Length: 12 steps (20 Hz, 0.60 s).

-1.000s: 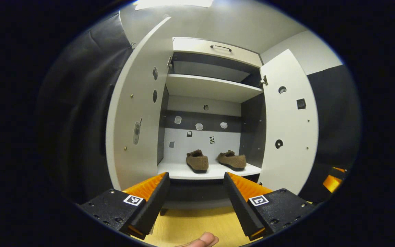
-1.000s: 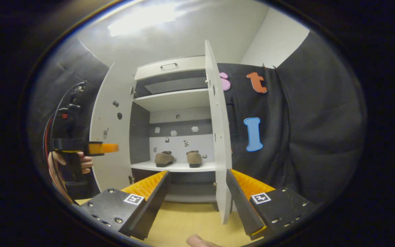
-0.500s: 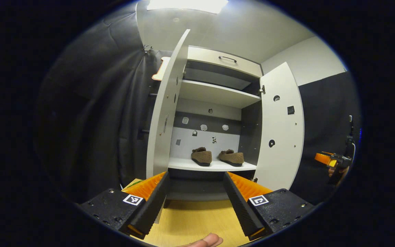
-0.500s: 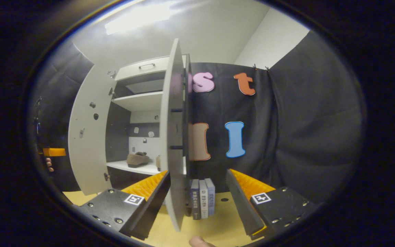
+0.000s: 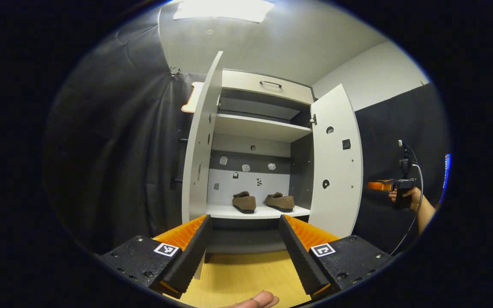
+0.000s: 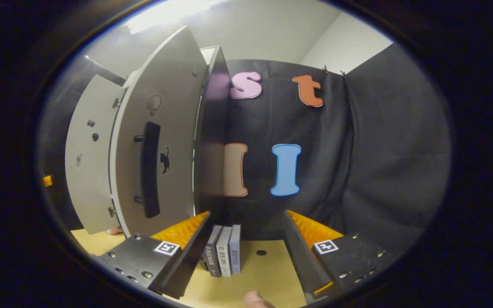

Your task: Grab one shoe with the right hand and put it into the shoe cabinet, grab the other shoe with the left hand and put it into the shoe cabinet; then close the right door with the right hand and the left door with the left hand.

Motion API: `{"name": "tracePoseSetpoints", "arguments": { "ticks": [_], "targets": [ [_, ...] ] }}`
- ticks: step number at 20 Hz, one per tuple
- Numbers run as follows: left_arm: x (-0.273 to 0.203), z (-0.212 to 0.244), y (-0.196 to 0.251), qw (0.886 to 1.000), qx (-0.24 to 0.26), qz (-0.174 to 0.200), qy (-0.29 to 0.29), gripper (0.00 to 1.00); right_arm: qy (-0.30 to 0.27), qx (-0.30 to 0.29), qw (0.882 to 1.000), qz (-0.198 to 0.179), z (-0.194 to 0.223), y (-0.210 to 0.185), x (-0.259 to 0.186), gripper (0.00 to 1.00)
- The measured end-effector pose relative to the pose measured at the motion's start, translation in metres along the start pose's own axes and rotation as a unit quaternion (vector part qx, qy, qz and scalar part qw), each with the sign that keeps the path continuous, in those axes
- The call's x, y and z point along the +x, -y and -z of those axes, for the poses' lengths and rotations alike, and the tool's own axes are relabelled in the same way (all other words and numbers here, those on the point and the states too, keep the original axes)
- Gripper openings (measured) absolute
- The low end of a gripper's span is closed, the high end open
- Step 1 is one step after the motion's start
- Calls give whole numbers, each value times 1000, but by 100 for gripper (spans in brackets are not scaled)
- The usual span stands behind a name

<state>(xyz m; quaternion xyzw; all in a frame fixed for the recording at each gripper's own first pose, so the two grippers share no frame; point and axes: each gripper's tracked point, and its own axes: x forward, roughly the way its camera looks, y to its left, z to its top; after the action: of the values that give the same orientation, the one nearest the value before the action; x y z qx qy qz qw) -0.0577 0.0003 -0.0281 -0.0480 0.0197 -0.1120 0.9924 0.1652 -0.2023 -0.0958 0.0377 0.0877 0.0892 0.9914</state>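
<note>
Two brown shoes, one [image 5: 244, 202] and the other [image 5: 280, 201], stand side by side on the lower shelf of the white shoe cabinet [image 5: 255, 128]. Both doors stand open: the left door [image 5: 199, 149] nearly edge-on, the right door [image 5: 336, 167] showing its inner face. My left gripper [image 5: 244, 248] is open and holds nothing, well in front of the cabinet. In the right gripper view my right gripper [image 6: 246, 248] is open and holds nothing, facing the right door's outer face [image 6: 169, 107] with its black handle [image 6: 150, 169]. A hand [image 5: 405, 194] holds the right gripper [image 5: 383, 185] beyond that door.
Three books [image 6: 224, 252] stand upright on the yellow wooden surface [image 6: 255, 273] beside the cabinet's side, between my right fingers. Black cloth hangs to the left [image 5: 114, 149] and the right [image 6: 379, 149]. The cabinet has an upper shelf [image 5: 257, 126] and a top drawer [image 5: 268, 87].
The right gripper has swung round to the outside of the right door, so its handle side now faces it and the shoes are hidden there. The left gripper has backed off a little.
</note>
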Motion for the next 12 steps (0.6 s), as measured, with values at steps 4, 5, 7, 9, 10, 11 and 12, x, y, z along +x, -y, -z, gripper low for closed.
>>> {"name": "tracePoseSetpoints", "arguments": {
  "ticks": [4,5,7,9,10,11,12],
  "targets": [
    [-7,3,-10,1000,2,-8,-5,96,8,-8,1000,19,-26,-3,21,98],
    [-9,4,-12,1000,2,-9,-6,93,14,-10,1000,13,-32,-11,24,98],
    [-11,5,-15,1000,1,-10,-4,96,15,-17,1000,-6,-38,-38,28,98],
    [-14,3,-16,1000,-2,-6,-1,96,10,-29,999,-25,-40,-64,33,98],
    [-15,4,-18,1000,-4,-5,0,96,8,-35,999,-30,-41,-74,33,98],
    [-17,5,-18,1000,-5,-3,-1,96,8,-43,999,-23,-44,-76,28,98],
    [-18,8,-18,1000,-6,-1,-2,96,6,-40,999,-24,-41,-80,33,93]
  ]
}}
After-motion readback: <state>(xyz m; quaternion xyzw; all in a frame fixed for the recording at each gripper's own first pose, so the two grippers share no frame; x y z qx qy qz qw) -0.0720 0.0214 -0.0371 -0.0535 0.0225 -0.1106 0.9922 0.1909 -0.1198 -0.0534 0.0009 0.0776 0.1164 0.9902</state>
